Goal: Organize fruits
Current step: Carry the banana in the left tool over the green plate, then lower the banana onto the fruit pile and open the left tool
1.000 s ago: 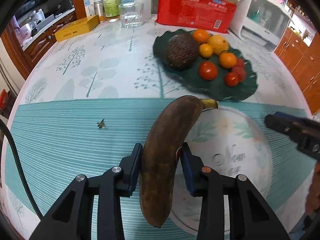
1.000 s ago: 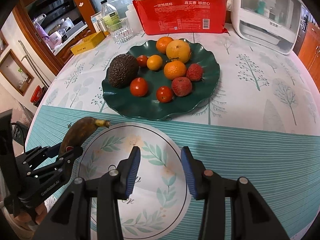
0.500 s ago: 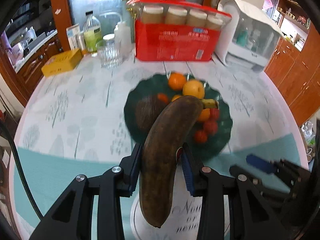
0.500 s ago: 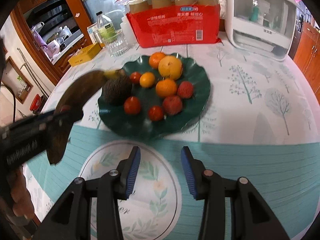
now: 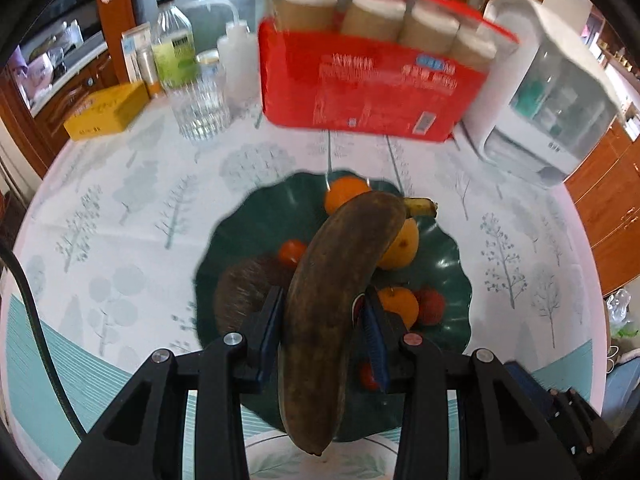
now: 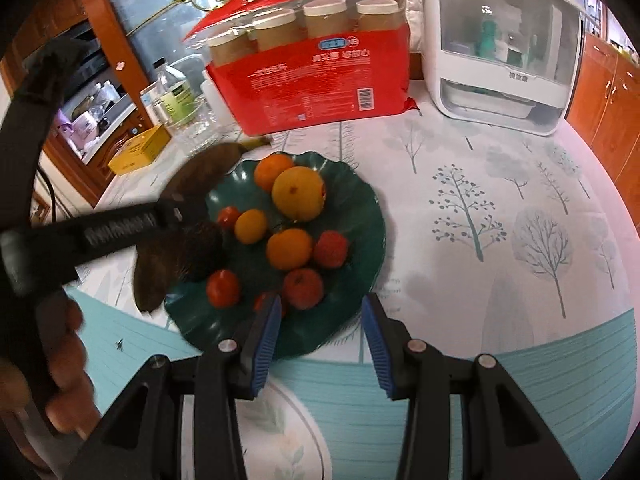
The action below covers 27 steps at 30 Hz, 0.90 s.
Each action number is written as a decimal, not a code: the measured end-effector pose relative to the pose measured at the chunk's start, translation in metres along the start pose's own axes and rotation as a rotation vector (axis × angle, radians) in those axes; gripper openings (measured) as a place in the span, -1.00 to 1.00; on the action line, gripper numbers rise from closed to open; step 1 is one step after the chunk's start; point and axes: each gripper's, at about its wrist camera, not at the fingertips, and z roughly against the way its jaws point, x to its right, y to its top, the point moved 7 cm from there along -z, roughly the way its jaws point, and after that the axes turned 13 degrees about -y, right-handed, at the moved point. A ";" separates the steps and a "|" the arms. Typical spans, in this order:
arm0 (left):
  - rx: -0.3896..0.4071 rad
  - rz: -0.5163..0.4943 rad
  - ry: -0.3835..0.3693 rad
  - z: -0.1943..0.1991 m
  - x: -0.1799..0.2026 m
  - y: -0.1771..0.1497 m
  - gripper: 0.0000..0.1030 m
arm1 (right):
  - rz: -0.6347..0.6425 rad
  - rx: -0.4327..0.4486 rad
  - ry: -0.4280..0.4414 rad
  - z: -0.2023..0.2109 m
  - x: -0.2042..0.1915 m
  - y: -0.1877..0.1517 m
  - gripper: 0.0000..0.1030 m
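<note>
Left tongs [image 5: 322,336], lower centre, clamped on brown banana [image 5: 336,292] above green plate [image 5: 248,224]; right tongs [image 6: 318,338] parted, empty. Best lowered onto bare plate at left, clear of oranges [image 5: 346,194].

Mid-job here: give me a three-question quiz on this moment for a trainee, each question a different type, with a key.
1. True or false: the left gripper is shut on the brown overripe banana.
2. Multiple choice: the right gripper holds A) a tomato B) nothing C) an orange.
3. Fill in: the banana hangs over the dark green wavy-edged ___ that holds the large yellow-orange citrus fruit.

Key: 1 true; 2 B; 3 plate.
</note>
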 end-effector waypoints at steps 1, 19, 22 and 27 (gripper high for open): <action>-0.010 0.005 0.000 -0.006 0.001 -0.002 -0.29 | -0.007 0.000 -0.005 -0.004 0.002 0.003 -0.17; 0.031 0.001 0.010 -0.002 -0.004 -0.005 0.07 | 0.012 -0.033 -0.035 -0.036 0.001 0.011 -0.17; 0.047 0.007 0.010 0.007 -0.007 -0.005 0.24 | 0.018 -0.033 -0.036 -0.034 0.000 0.010 -0.17; 0.058 -0.004 0.030 0.019 -0.010 -0.009 0.39 | 0.032 -0.022 -0.037 -0.026 -0.003 0.010 -0.17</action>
